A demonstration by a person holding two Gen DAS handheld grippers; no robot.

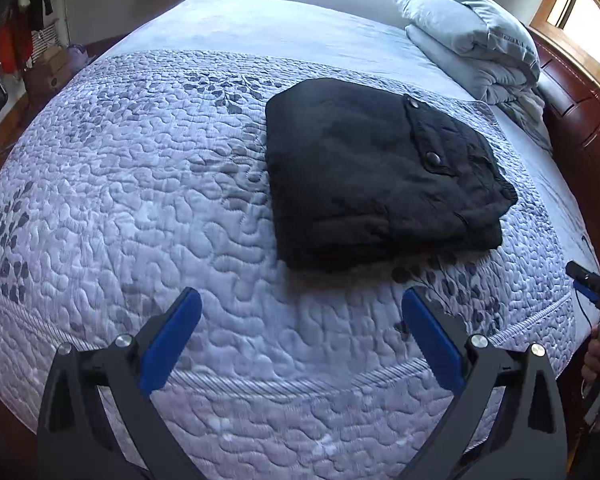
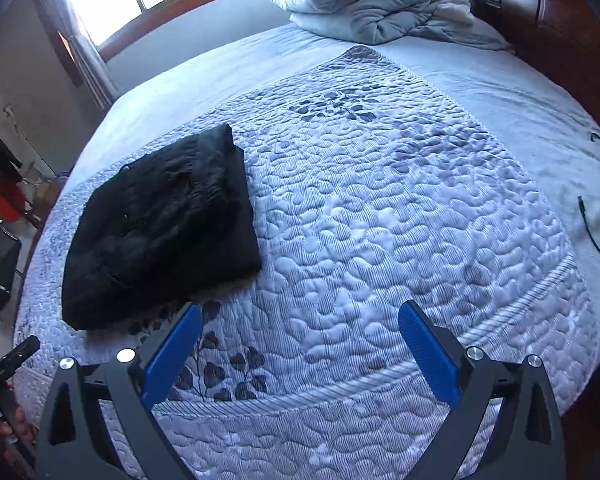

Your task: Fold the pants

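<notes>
Black pants (image 1: 380,176), folded into a compact stack with two snap buttons showing along a flap, lie on the quilted blue-grey bedspread (image 1: 140,200), which is printed with dark leaf sprigs. In the left wrist view they sit right of centre, beyond the left gripper (image 1: 300,332), whose blue-padded jaws stand wide apart with nothing between them, clear of the cloth. Farther right, a rumpled grey comforter (image 1: 472,36) is heaped near the dark wooden headboard (image 1: 572,112). In the right wrist view the pants (image 2: 160,232) lie at the left, just past the left finger of the right gripper (image 2: 300,336); its jaws are also spread fully and hold nothing. At the far right a thin black cable (image 2: 596,236) rests on the pale sheet (image 2: 520,100).
</notes>
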